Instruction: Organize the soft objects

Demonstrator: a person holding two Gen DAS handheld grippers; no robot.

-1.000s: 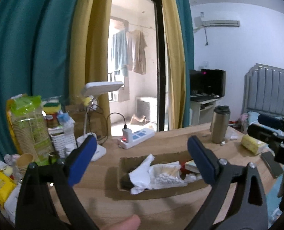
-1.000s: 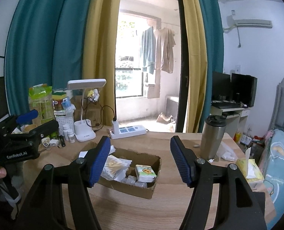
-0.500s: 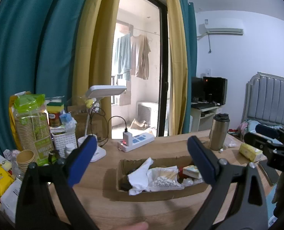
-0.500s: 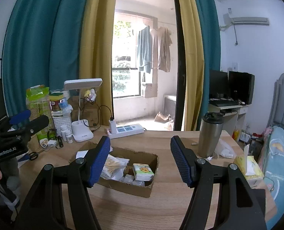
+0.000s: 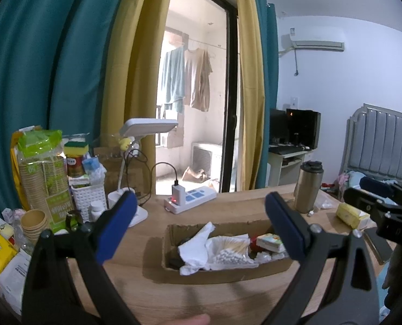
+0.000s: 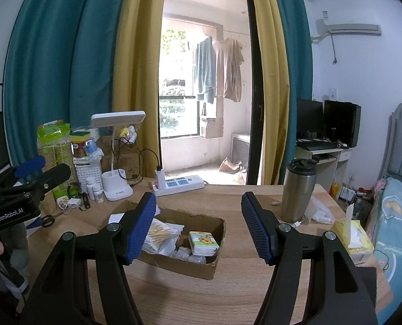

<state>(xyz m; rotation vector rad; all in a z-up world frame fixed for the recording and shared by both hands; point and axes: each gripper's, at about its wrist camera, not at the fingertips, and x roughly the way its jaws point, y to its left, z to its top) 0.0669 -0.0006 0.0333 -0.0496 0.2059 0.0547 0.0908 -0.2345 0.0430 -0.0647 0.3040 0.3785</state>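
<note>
A brown cardboard box (image 5: 228,270) (image 6: 179,264) sits on the wooden table. It holds a white cloth (image 5: 198,246), a bag of cotton swabs (image 5: 233,252) (image 6: 160,234) and a small tissue pack (image 5: 270,242) (image 6: 203,242). My left gripper (image 5: 201,222) is open and empty, raised above and short of the box. My right gripper (image 6: 198,224) is open and empty, also raised above the box. Each gripper shows at the edge of the other's view, the right one (image 5: 377,203) and the left one (image 6: 27,178).
A steel tumbler (image 6: 298,189), a yellow tissue box (image 6: 352,235), a desk lamp (image 6: 116,159), a power strip (image 6: 177,184), a white basket (image 5: 88,197) and paper cups (image 5: 34,222) stand around the box. Scissors (image 6: 47,219) lie at the left.
Both grippers have lifted and pulled back a little from the box, so it sits lower and smaller in view. Both stay open.
</note>
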